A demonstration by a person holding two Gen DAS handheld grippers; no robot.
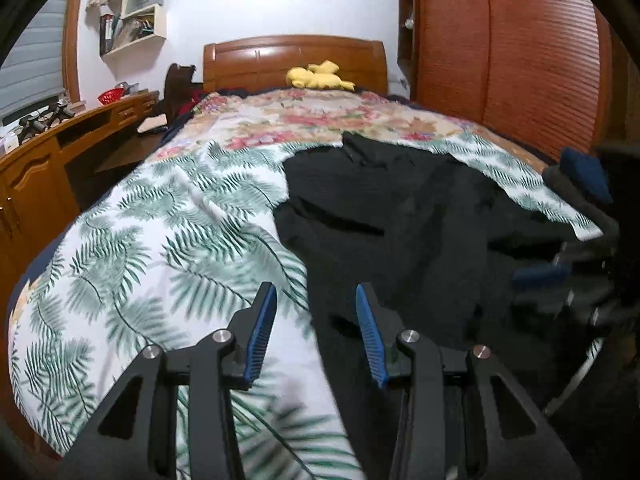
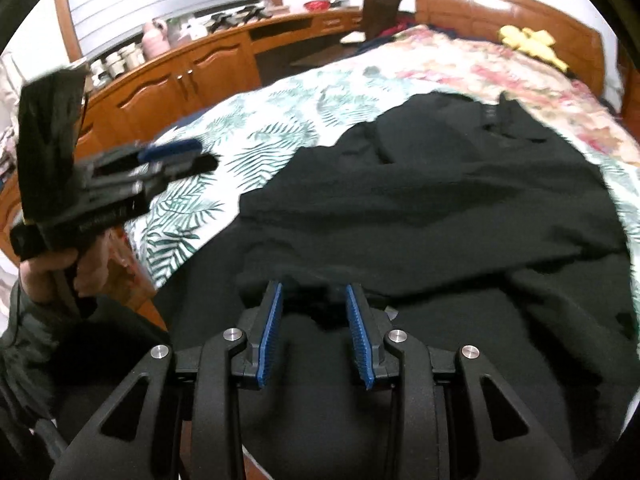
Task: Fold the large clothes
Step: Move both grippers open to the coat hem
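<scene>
Black garment (image 2: 420, 200) spread on the bed (image 1: 120, 240), left hand-held gripper (image 1: 316, 332) and right hand-held gripper (image 2: 314, 330) both part open and empty, likely to pinch the leafy bedsheet (image 1: 168, 220) together with the hem.

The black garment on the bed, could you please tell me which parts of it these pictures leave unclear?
- Black garment, right wrist view: near hem hidden behind the right hand-held gripper; dark folds blurred.
- Left wrist view: its right side merges into blurred dark shapes at the frame edge.
</scene>
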